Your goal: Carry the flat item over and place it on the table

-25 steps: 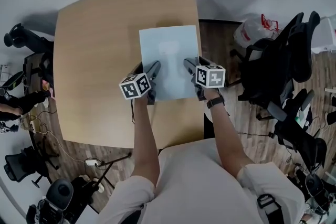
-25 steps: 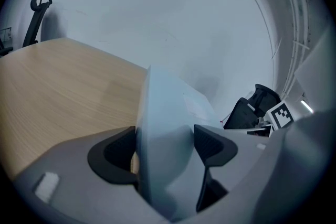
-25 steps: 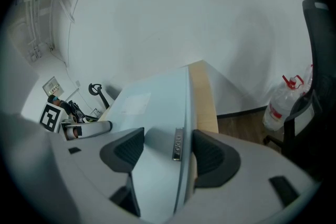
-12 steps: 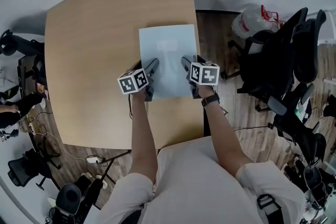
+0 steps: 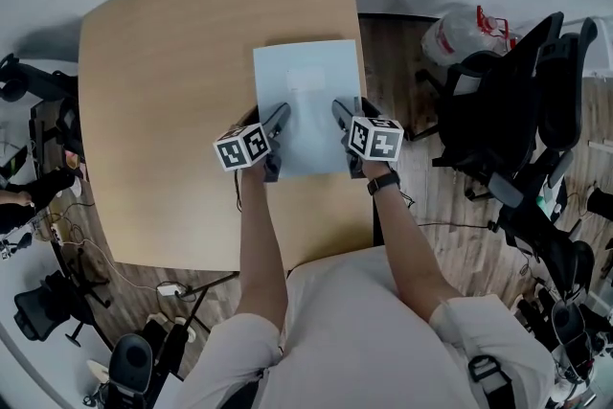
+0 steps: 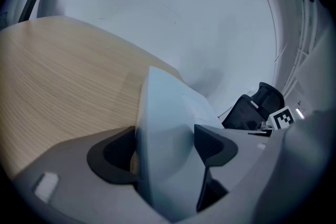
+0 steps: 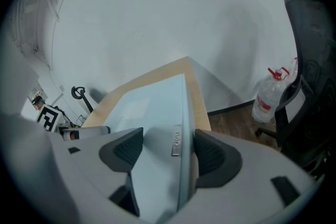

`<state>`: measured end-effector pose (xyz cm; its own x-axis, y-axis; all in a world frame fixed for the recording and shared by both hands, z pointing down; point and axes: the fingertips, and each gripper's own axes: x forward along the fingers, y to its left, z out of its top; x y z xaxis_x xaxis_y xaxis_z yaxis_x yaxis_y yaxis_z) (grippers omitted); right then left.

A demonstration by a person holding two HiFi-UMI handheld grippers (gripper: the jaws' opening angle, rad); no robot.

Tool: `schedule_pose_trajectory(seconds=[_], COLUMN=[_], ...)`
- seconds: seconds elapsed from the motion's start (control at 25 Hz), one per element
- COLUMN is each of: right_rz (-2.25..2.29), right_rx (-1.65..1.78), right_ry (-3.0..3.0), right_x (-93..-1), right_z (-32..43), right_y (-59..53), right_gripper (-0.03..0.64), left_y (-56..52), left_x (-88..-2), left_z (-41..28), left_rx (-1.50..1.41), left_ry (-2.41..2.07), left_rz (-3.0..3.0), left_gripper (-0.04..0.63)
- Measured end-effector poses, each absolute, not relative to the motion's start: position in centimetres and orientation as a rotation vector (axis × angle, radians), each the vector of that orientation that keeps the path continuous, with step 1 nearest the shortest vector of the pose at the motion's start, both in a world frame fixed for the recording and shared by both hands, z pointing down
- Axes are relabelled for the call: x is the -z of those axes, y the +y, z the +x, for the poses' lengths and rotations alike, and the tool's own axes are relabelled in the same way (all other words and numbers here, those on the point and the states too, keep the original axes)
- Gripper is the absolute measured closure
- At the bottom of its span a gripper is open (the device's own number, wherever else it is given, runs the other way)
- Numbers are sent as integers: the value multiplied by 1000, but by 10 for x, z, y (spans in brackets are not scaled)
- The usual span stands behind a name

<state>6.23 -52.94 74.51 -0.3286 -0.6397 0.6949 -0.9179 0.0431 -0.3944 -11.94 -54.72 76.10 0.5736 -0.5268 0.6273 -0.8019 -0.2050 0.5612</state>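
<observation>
The flat item (image 5: 306,96) is a thin, pale blue-grey rectangle with a small logo tab on one edge. It lies low over the right part of the wooden table (image 5: 163,91), its right side along the table's edge. My left gripper (image 5: 277,123) is shut on the item's near left corner and my right gripper (image 5: 341,114) on its near right corner. In the left gripper view the item (image 6: 168,123) passes between the jaws of the left gripper (image 6: 163,147), hiding part of one. In the right gripper view its edge (image 7: 181,113) sits between the jaws of the right gripper (image 7: 164,148).
A black office chair (image 5: 517,110) and a large water bottle (image 5: 460,38) stand on the wood floor right of the table. More chairs, stands and cables (image 5: 38,206) crowd the left side. A white wall runs behind the table.
Both grippers and the flat item sit slightly farther over the table than a second ago. The hold on both near corners is unchanged.
</observation>
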Motion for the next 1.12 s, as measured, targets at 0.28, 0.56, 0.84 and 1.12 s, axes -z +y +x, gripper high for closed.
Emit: schedule_pose_trajectory(seconds=[0.28, 0.56, 0.84, 1.12], right_rz=[1622, 1689, 1763, 1853], right_rx=[-1141, -968, -717, -522], right_ry=[-2020, -2112, -2232, -2358], right_x=[-728, -668, -590, -514], right_z=[74, 89, 83, 74], right_y=[-532, -523, -504, -479], right_gripper=[314, 314, 314, 399], left_y=[-555, -554, -528, -495], left_x=[-735, -672, -600, -516], left_z=[-129, -140, -131, -125], left_rx=[-338, -232, -184, -73], left_ry=[-1169, -1292, -1397, -1543], left_rz=[1994, 2111, 2234, 2346], left_gripper=[241, 233, 233, 240])
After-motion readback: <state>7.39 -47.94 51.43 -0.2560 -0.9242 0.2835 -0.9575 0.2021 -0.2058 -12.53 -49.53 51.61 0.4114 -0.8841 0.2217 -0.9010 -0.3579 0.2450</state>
